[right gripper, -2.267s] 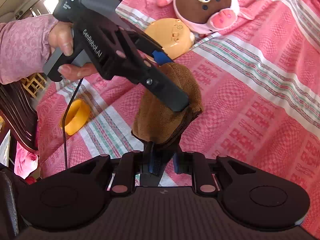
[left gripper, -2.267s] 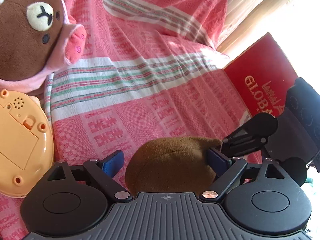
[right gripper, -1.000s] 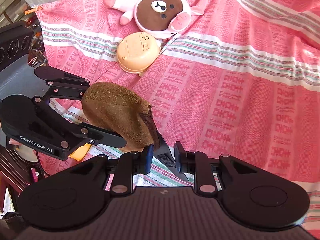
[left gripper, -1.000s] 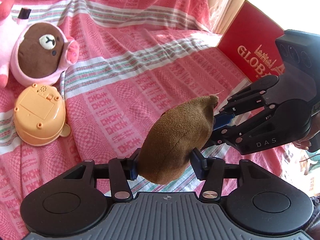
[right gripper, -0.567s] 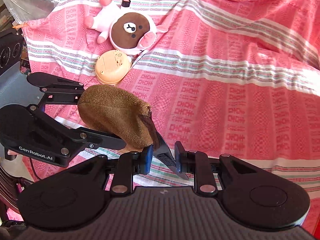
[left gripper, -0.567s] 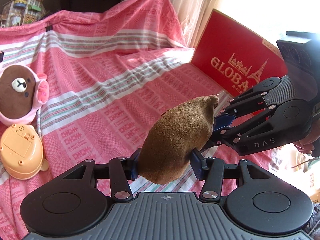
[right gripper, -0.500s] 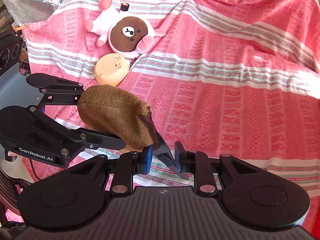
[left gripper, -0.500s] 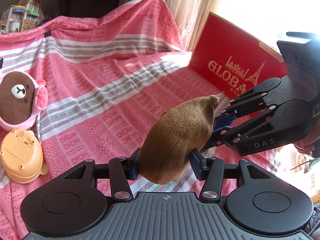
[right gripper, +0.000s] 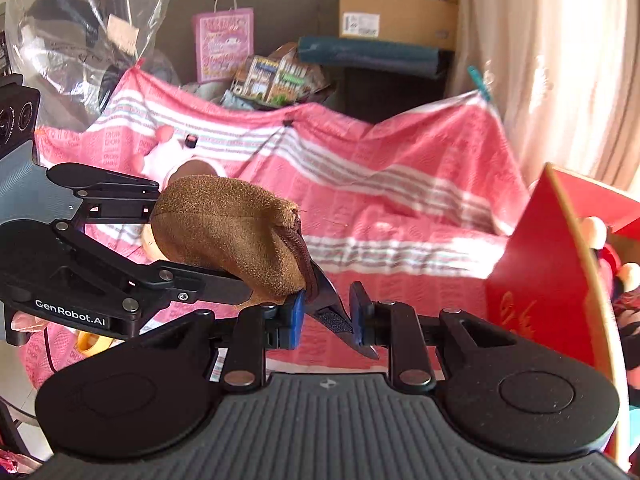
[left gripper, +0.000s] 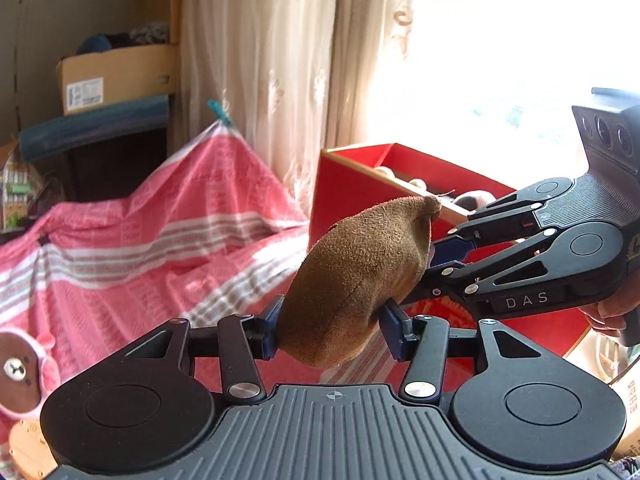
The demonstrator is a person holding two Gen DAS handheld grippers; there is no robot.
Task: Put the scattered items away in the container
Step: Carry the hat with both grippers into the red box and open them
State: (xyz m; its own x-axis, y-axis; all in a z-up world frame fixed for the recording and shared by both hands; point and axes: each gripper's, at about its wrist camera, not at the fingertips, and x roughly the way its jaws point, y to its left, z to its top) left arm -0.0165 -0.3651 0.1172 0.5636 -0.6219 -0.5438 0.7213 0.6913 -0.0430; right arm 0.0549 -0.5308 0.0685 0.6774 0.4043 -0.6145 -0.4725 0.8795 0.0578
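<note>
Both grippers hold one brown plush toy (left gripper: 360,280) in the air above the pink striped cloth (left gripper: 160,248). The left gripper (left gripper: 332,332) is clenched on the toy's wide body, its blue pads pressing in from either side. The right gripper (right gripper: 326,316) is closed on the dark, narrow end of the same toy. The red box (left gripper: 348,184) stands just beyond the toy, beside the curtain (left gripper: 260,60), with soft items already inside. A bear plush (left gripper: 20,368) lies on the cloth well apart.
</note>
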